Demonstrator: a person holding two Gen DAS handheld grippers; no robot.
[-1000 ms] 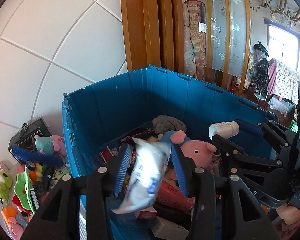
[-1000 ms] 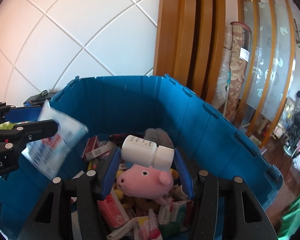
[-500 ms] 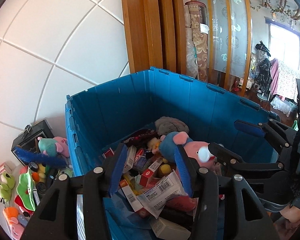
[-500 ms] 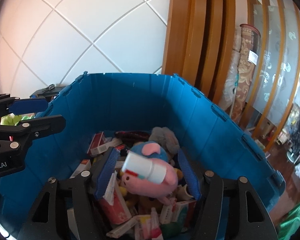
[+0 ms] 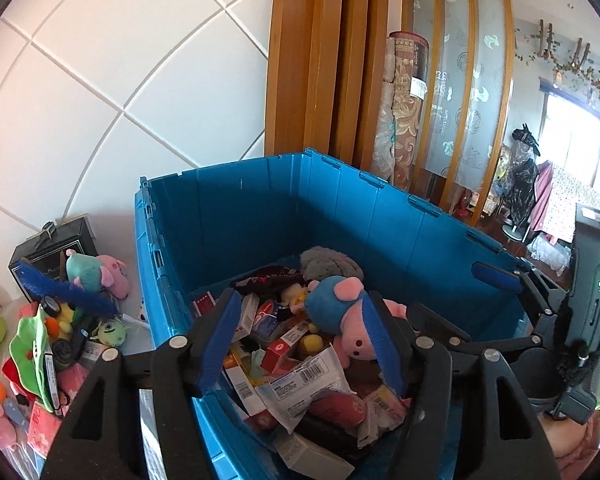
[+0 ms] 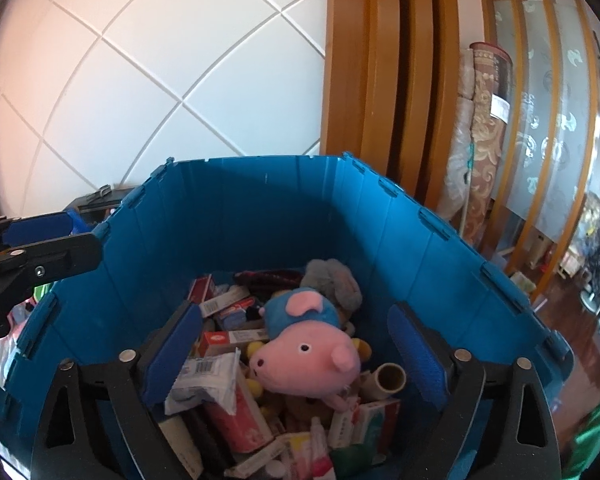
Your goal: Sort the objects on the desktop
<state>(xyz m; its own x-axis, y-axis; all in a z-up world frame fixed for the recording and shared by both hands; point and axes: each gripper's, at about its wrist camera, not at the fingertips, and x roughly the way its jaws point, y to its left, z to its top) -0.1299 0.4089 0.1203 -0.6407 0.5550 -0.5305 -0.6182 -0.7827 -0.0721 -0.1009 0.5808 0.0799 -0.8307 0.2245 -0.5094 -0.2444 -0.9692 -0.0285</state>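
Both grippers, left (image 5: 300,336) and right (image 6: 296,354), opening, empty; packet (image 5: 304,384), bottle (image 6: 388,380) below in bin (image 6: 240,232).

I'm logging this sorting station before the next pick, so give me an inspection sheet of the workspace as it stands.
Surface: pale tabletop left of the bin, mostly covered.
Job's things: blue bin piled with boxes, a white packet, a pink pig plush and a white bottle lying beside the plush.
Clutter: plush toys and small items heaped outside the bin; black box.
Grippers: left gripper and right gripper above the bin, jaws opening, nothing between them.
Cables: nothing seen.
Surroundings: white tiled wall, wooden screen, rolled rugs.
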